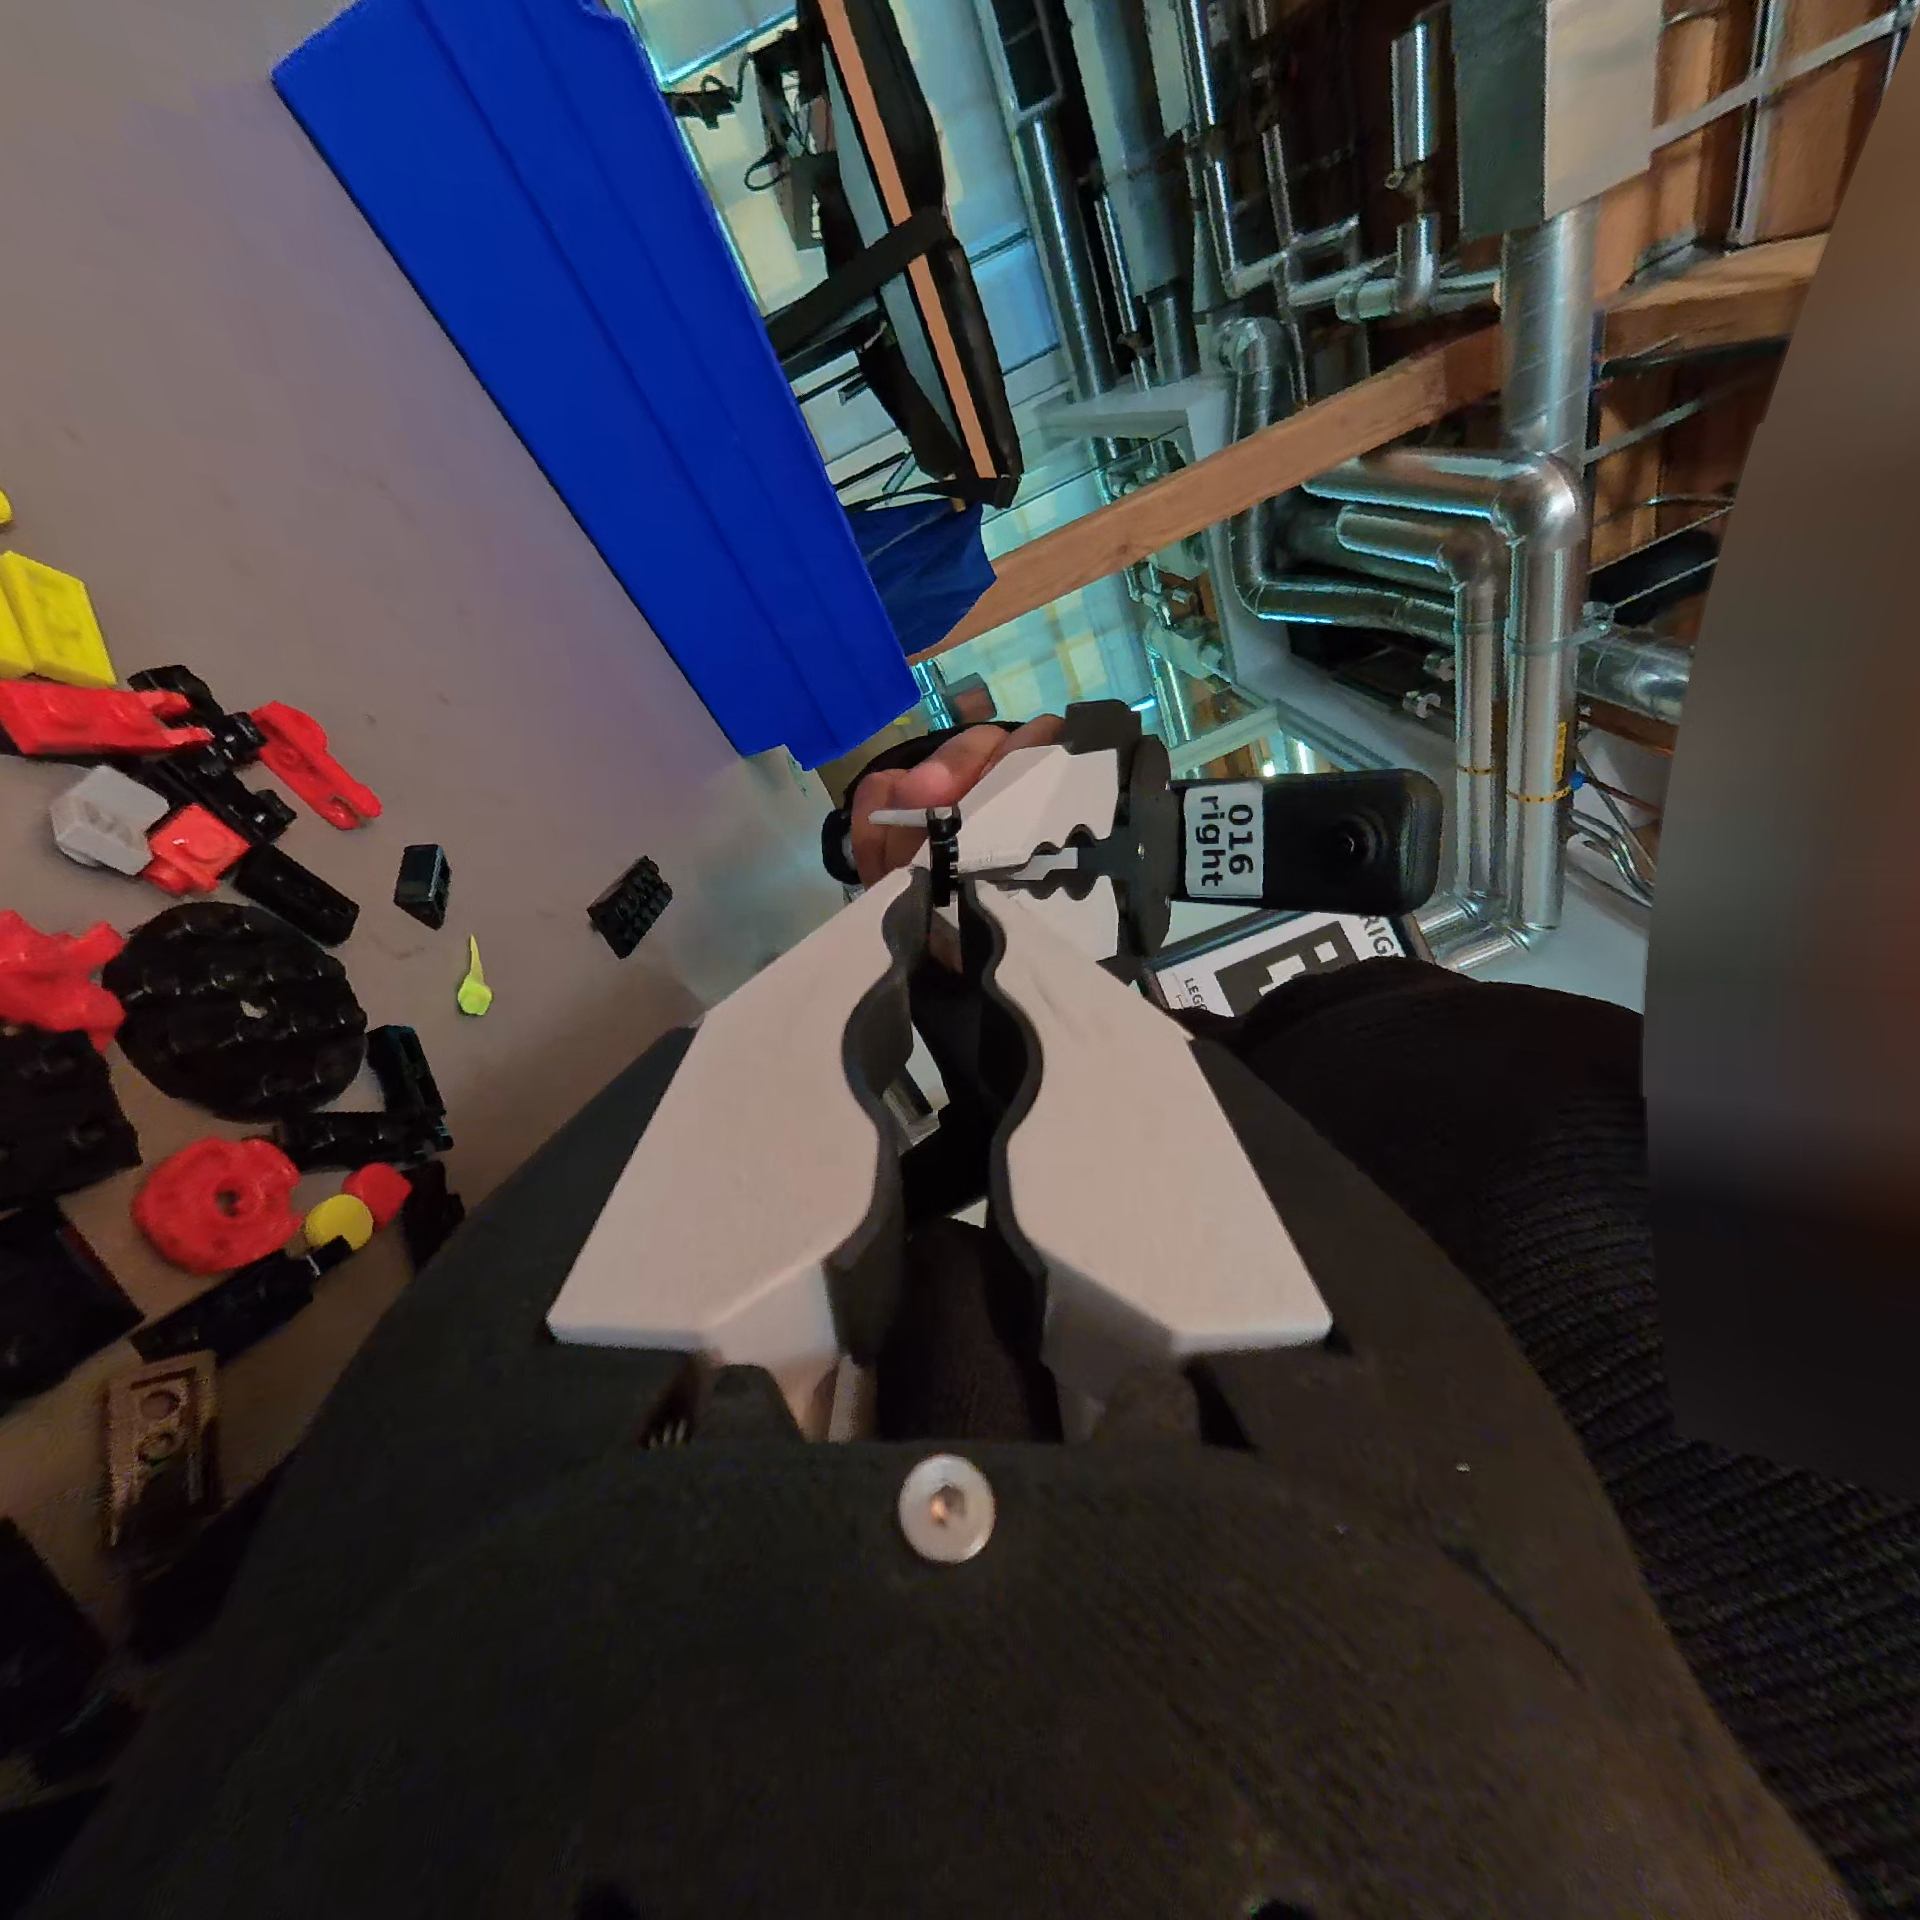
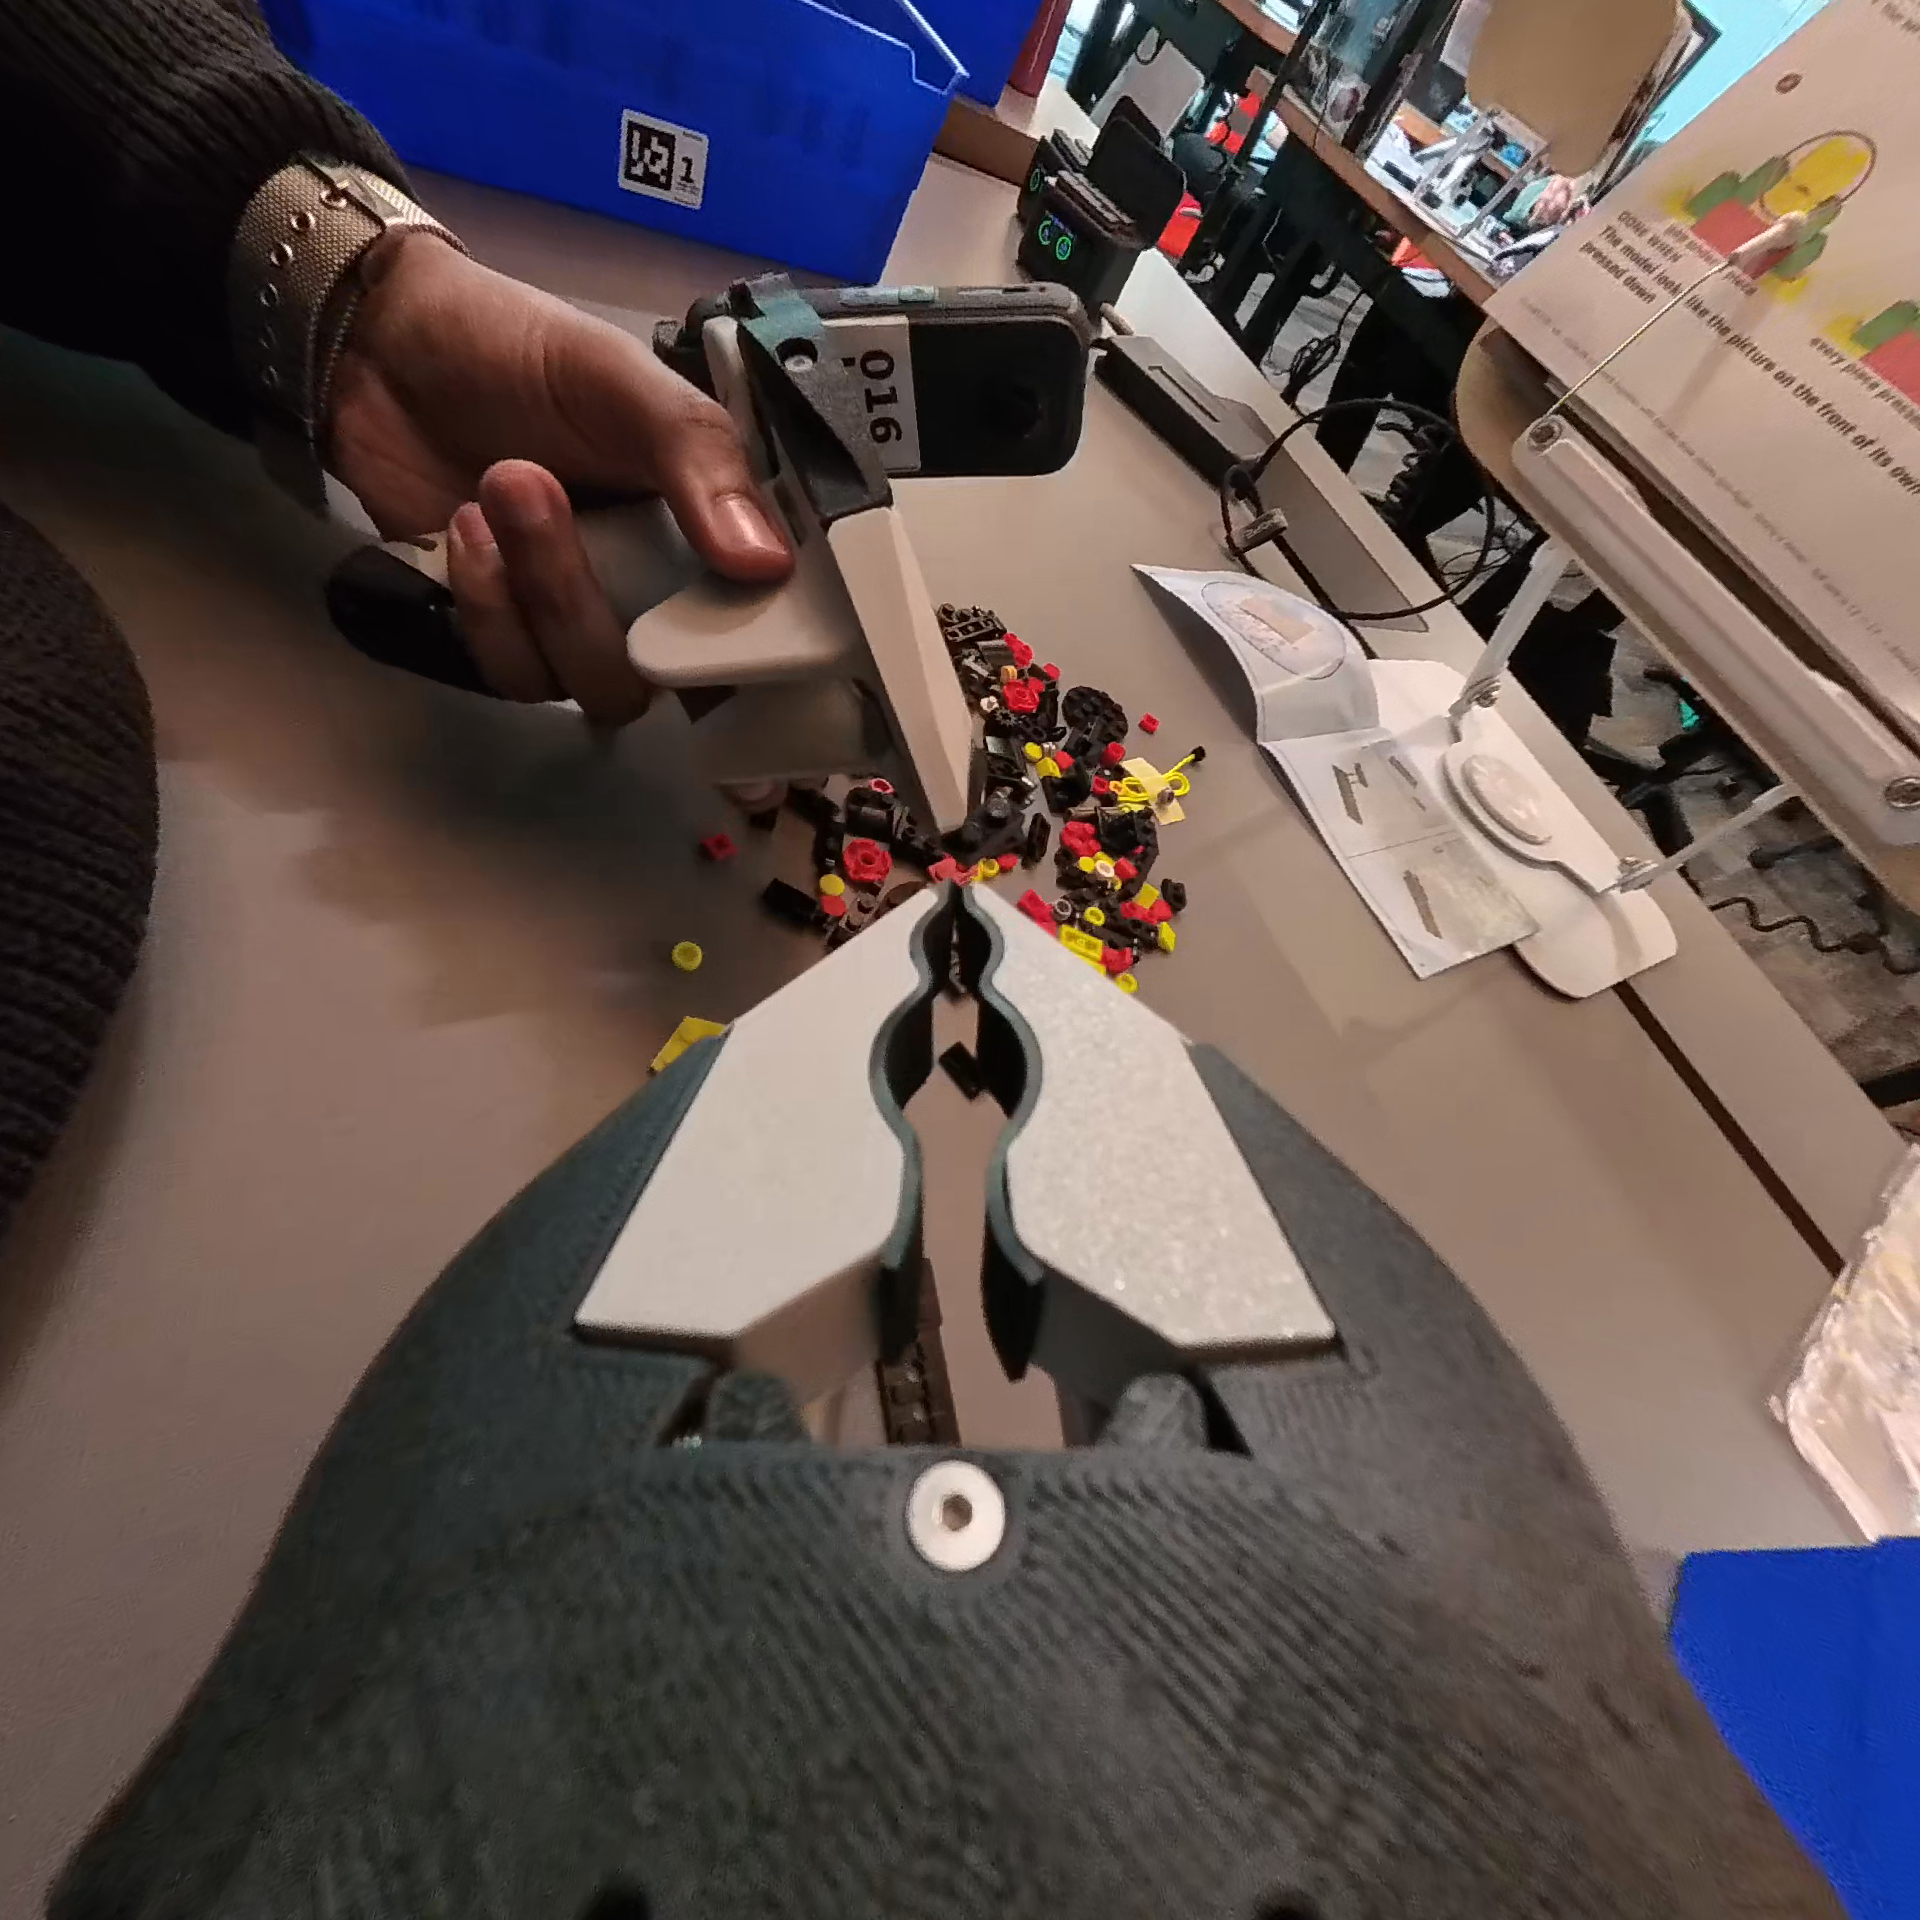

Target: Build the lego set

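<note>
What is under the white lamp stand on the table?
An open white paper instruction booklet lies under the flat white lamp stand base on the grey table. The base covers part of the right-hand page, so that part cannot be seen.

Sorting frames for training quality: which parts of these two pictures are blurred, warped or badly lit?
Left wrist view: rolled sideways, wide-angle bending of the long blue plastic bin, a dark smeared band down the right edge, and soft-focus red, black and yellow lego pieces. Right wrist view: the grey table curves, its corners blur, and soft shadow lies under the person's hand.
</note>
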Available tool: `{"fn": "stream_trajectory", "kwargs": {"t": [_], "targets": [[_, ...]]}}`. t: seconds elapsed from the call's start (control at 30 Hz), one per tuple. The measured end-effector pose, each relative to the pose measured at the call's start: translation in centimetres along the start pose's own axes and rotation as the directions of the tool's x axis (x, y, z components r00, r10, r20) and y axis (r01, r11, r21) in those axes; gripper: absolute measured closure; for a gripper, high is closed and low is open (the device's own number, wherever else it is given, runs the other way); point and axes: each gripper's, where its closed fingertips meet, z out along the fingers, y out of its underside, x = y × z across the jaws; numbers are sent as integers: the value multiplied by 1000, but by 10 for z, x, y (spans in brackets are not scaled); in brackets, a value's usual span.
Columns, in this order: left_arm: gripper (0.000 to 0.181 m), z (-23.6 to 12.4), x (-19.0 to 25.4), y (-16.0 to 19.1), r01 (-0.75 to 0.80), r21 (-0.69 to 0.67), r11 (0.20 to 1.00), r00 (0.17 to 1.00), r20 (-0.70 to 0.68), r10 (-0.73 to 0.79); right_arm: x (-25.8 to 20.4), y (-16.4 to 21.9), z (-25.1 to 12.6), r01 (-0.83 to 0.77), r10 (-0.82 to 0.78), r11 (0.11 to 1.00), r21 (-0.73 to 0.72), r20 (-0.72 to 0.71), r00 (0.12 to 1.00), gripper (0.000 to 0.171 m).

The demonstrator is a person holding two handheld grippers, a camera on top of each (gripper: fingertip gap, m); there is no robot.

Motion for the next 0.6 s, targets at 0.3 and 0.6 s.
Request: {"fn": "stream_trajectory", "kwargs": {"t": [0.3,0.6], "targets": [[180,2,-11,4,-150,-44,988,979,131,154,10,-4,-1,-284,280,957,60,62,958,156],[179,7,-17,14,-369,-161,915,885,240,399,4,2,5,-529,518,849,7,191,834,162]]}}
